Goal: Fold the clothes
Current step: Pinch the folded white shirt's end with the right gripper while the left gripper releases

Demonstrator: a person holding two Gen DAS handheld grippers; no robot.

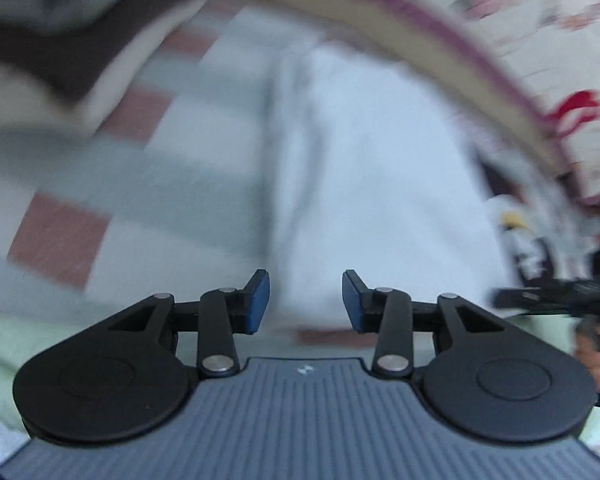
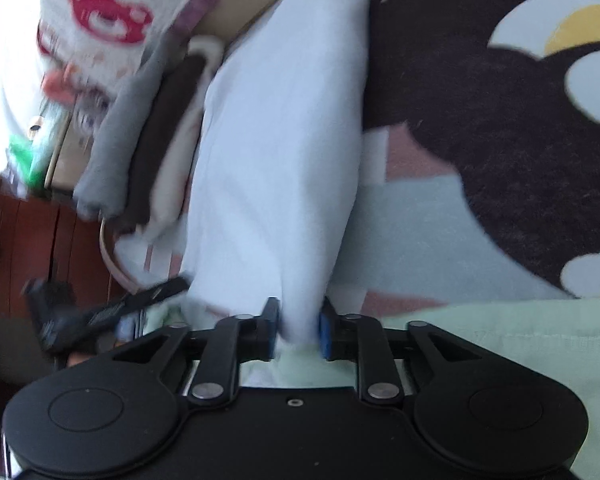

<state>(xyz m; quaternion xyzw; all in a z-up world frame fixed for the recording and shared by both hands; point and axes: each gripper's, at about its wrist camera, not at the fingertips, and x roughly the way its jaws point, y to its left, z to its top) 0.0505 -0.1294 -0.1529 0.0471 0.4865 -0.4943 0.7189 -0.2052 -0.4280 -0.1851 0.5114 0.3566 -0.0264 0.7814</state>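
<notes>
The bed (image 2: pixel 439 208) is covered by a checked sheet with pale and pink squares. On it lie a long white garment (image 2: pixel 276 152), a dark printed blanket (image 2: pixel 499 140) and a pale green cloth (image 2: pixel 499 340) at the near edge.

the left gripper (image 1: pixel 305 300) has a grey ribbed body with a small pale logo at its front edge — two round black discs sit either side of it. black link arms run forward from silver pivot pins to short fingers with blue pads (image 1: pixel 260 300). the right gripper (image 2: pixel 298 328) shares the discs, links, silver pins and blue pads, but its body is plain black with one small screw hole.
</notes>
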